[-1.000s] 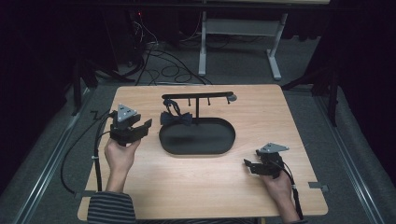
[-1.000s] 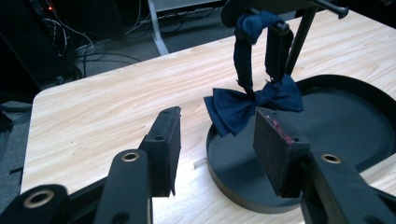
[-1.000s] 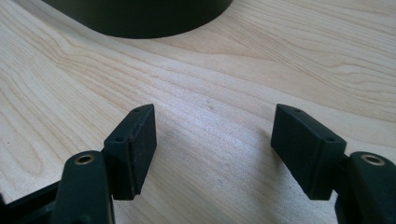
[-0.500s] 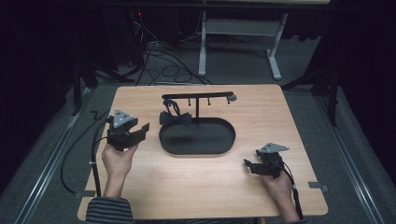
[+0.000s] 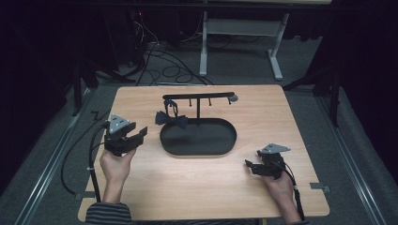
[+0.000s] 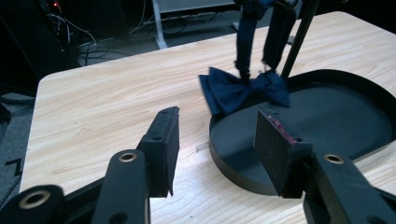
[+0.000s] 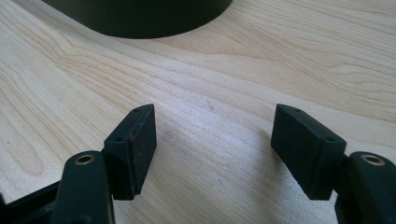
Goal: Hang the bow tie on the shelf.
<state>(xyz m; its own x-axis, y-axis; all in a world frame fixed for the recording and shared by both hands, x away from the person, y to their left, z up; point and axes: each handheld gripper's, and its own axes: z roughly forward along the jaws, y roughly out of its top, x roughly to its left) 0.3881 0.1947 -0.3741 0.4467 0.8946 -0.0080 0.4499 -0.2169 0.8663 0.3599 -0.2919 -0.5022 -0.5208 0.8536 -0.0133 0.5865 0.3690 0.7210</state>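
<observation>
Pulling the left gripper (image 5: 140, 135) back from the bow tie (image 5: 171, 119), toward the table's (image 5: 197, 187) near left edge, jaws wide apart and holding nothing. Leaving the tie hanging from the rack (image 5: 199, 97), its bow resting at the tray's (image 5: 220, 145) left rim. Keeping the right gripper (image 5: 249, 166) parked near the front right, jaws likewise apart. Probably signalling the hanging is finished.

No text, label, brand, number or sign can be read in any of the views.
</observation>
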